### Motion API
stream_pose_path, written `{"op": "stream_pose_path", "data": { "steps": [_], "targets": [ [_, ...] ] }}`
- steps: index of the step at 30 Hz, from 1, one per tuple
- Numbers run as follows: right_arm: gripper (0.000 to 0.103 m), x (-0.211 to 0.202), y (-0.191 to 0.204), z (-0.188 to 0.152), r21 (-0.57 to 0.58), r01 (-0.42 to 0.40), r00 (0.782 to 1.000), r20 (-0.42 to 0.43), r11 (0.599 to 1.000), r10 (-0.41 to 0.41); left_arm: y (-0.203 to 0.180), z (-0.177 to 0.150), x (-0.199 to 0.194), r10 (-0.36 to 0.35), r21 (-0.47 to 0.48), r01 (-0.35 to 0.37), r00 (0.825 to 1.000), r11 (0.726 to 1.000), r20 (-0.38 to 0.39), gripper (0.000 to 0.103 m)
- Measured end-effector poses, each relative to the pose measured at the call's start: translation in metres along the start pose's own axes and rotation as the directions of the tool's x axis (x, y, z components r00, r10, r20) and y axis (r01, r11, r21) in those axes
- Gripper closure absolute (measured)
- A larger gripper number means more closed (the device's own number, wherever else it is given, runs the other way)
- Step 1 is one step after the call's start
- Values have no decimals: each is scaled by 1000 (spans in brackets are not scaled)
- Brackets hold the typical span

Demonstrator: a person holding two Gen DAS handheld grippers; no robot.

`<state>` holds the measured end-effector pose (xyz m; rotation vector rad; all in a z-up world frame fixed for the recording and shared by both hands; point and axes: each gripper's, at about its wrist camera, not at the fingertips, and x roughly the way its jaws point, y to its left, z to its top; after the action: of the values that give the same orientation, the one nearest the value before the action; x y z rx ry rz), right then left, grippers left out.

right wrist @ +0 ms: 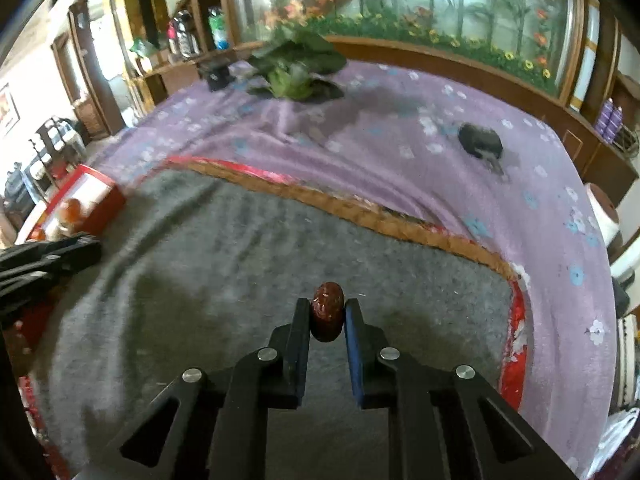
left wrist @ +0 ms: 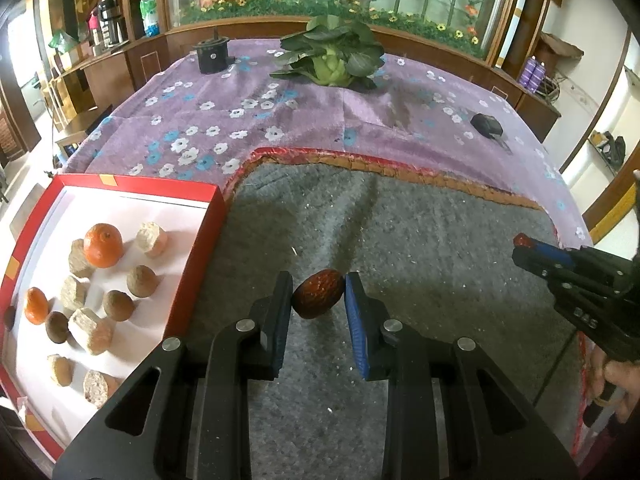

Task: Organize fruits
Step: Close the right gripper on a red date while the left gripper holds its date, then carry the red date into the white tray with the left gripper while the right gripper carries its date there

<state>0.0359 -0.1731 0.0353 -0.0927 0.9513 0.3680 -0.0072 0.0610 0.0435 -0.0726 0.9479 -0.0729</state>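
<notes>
We have one red date between the fingers of our left claw. It sits on the grey felt mat, near the front edge of the bench. The left finger seems to touch it, but beside the blue pad on the other side a thin gap shows, so we judge that the claw is closing narrow around the date and does not yet carry it.

A second red date is pinched between the fingers of our right claw. It stands upright there, and it seems to be lifted above the mat, over the right part of it. From the left wrist view, a small red tip shows at the end of this claw.

The red box with a white inside lies at the left edge of the bench, just beside the mat. Inside it there are already two oranges, some brown round fruits and pale cut chunks. So most of the sorting seems done; we think the two dates are what is left, because we see no other loose fruit on the mat.

Farther away, on the purple flowered cloth, there are a leafy green vegetable, a black cylinder and a small black object.

We can read no brand, label or writing anywhere; the bottles on the far shelves are too small.
</notes>
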Motion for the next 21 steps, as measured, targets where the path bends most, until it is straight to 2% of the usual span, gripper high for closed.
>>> {"op": "stream_pose_path", "data": {
  "steps": [4, 13, 21],
  "targets": [
    [87, -11, 24, 5, -2, -77, 997, 30, 997, 77, 6, -2, -9, 4, 3, -4, 1000, 1000, 15, 78],
    [87, -9, 99, 11, -109, -155, 987, 22, 982, 159, 35, -12, -32, 42, -20, -41, 998, 999, 51, 77],
    [87, -5, 148, 20, -189, -202, 978, 5, 961, 206, 65, -18, -44, 82, -57, -78, 994, 995, 67, 77]
  ]
}}
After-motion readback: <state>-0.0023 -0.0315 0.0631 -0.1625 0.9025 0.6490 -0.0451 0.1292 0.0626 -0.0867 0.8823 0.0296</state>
